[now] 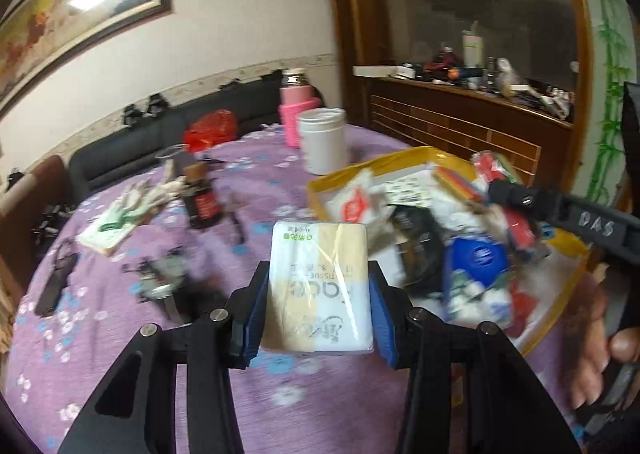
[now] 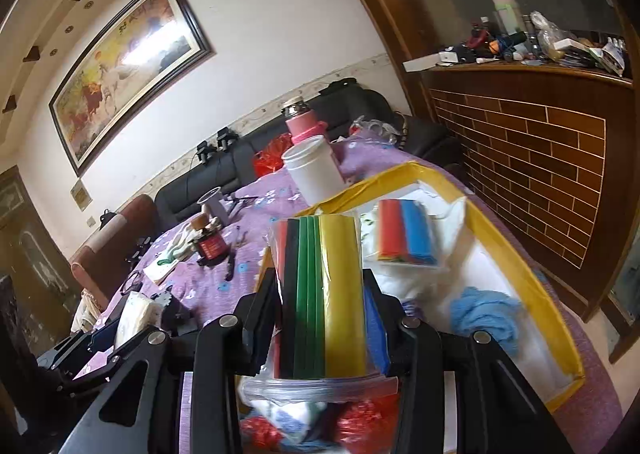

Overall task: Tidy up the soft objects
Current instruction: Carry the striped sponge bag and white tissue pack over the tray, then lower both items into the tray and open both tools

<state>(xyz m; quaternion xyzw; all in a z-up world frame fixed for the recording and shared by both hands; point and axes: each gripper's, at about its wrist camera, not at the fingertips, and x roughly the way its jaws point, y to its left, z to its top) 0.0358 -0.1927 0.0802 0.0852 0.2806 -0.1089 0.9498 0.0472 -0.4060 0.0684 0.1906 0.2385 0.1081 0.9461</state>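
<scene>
The left gripper point(image 1: 318, 320) is clamping a pack of tissues point(image 1: 319, 286) between its blue-padded fingers point(image 1: 256, 314), carrying it above the bench point(image 1: 260, 394) just beside the near edge of the yellow-rimmed storage bin point(image 1: 316, 190); the pack is not yet inside. The right gripper point(image 2: 320, 328) is gripping a clear zip bag of coloured felt sheets point(image 2: 322, 294), black, green and yellow showing, and is holding it upright over the near end of the same bin point(image 2: 504, 250), above red and blue soft items that are lying below the fingers. Further in, the bin is already holding a fair pile: a second bag of coloured sheets point(image 2: 408, 232), a blue fluffy cloth point(image 2: 482, 314) on white padding, and in the left view a blue-labelled packet point(image 1: 476, 258), a dark pouch point(image 1: 416, 234) and a white packet with a red mark point(image 1: 354, 206). So the gathering is looking well advanced, with two more things about to be added. Beyond the bin, a pair of white gloves point(image 1: 136, 206) is lying loose on the purple cloth, which I judge to be soft stuff left to collect, and a red plastic bag point(image 1: 210, 128) is sitting near the far edge. The dark bottle point(image 1: 202, 194), the white jar point(image 1: 322, 140) and the pink flask point(image 1: 296, 106) are hard things and probably not part of the job.
</scene>
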